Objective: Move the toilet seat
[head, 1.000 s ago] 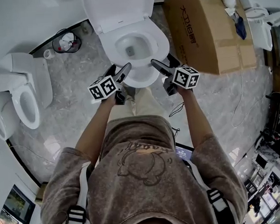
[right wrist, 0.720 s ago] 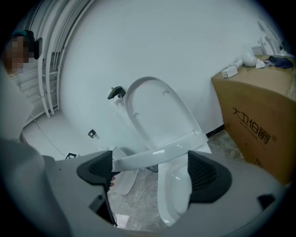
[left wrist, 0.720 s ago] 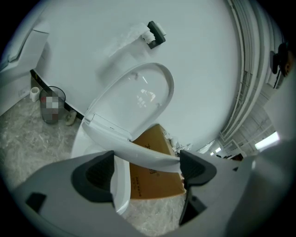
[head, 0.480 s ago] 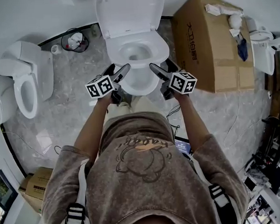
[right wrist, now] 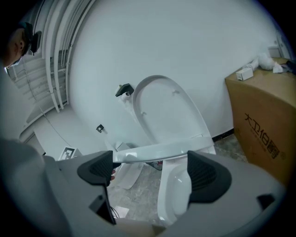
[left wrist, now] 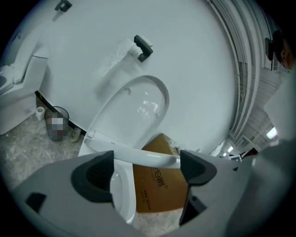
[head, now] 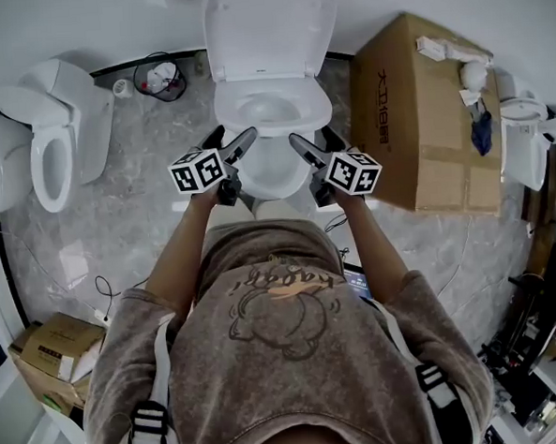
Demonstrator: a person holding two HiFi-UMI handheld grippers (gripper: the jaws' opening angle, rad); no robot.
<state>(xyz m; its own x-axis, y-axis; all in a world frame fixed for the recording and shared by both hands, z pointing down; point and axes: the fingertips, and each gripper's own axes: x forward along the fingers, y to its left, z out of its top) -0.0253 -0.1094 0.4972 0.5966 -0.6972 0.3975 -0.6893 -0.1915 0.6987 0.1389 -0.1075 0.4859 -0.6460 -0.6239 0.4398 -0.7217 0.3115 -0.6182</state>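
Note:
A white toilet stands against the far wall with its lid (head: 268, 25) raised upright. The seat ring (head: 271, 102) lies down on the bowl. My left gripper (head: 238, 144) is open at the bowl's front left, and my right gripper (head: 302, 147) is open at its front right. In the left gripper view the seat (left wrist: 138, 156) shows edge-on as a white bar beyond the open left gripper (left wrist: 147, 167), under the lid (left wrist: 134, 109). In the right gripper view the seat (right wrist: 162, 150) crosses likewise beyond the open right gripper (right wrist: 151, 171). Neither holds anything.
A large cardboard box (head: 431, 113) stands close on the toilet's right. A second toilet (head: 52, 136) is at the left, with a small black bin (head: 159, 78) between the two. A smaller box (head: 47, 357) sits at the lower left. Another white fixture (head: 527, 140) is at far right.
The head view has swung, so the toilet now sits centred and more of its lid shows. Both grippers stay open at the front rim, a little closer together.

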